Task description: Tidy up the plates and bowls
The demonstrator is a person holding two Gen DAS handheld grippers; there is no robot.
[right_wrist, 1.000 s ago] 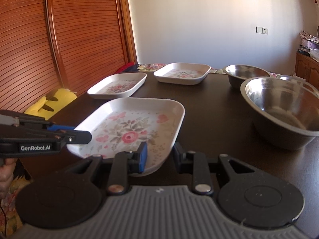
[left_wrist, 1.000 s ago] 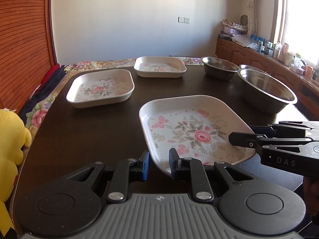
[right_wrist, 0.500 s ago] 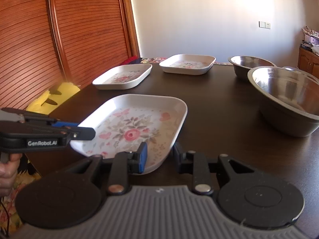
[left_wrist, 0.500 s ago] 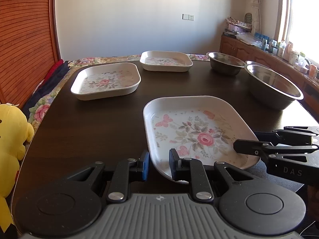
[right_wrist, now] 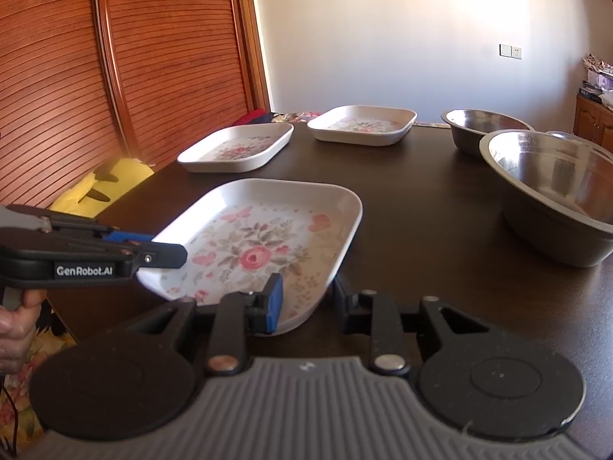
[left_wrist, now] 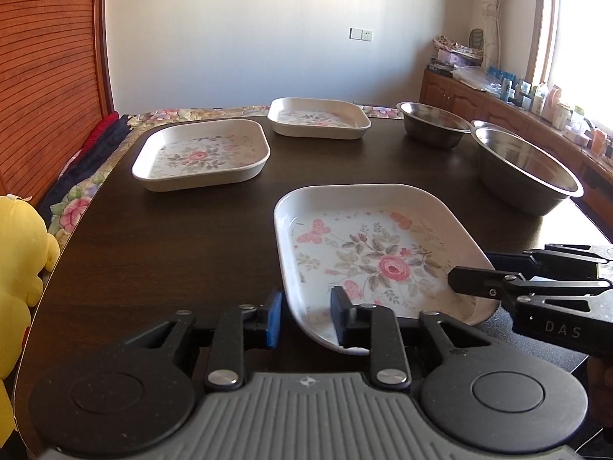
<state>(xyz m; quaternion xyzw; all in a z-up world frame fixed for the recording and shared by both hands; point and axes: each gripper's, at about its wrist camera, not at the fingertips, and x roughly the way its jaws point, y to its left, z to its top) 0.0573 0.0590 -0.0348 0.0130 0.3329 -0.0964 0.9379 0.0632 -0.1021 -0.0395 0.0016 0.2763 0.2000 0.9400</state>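
Both claws hold the same flowered plate. From the left claw's camera, the left claw (left_wrist: pixel 305 320) sits on the near left rim of the plate (left_wrist: pixel 377 253), one finger inside and one outside, narrow enough to pinch it. The right claw (left_wrist: pixel 473 278) comes in from the right and grips the near right rim. Two grips likely keep the wide plate level. The plate looks raised a little above the dark table (left_wrist: pixel 184 237). Two more flowered plates (left_wrist: pixel 201 155) (left_wrist: pixel 318 118) sit far left and far middle. Two metal bowls (left_wrist: pixel 435 124) (left_wrist: pixel 526 174) sit on the right.

From the right claw's camera, the right claw (right_wrist: pixel 307 303) pinches the near corner of the plate (right_wrist: pixel 264 237). The left claw (right_wrist: pixel 166 255) grips its left rim.

Compared with a second ago, the far plates and bowls look lower in both views, so the held plate seems to have gone up. Both grips look the same.
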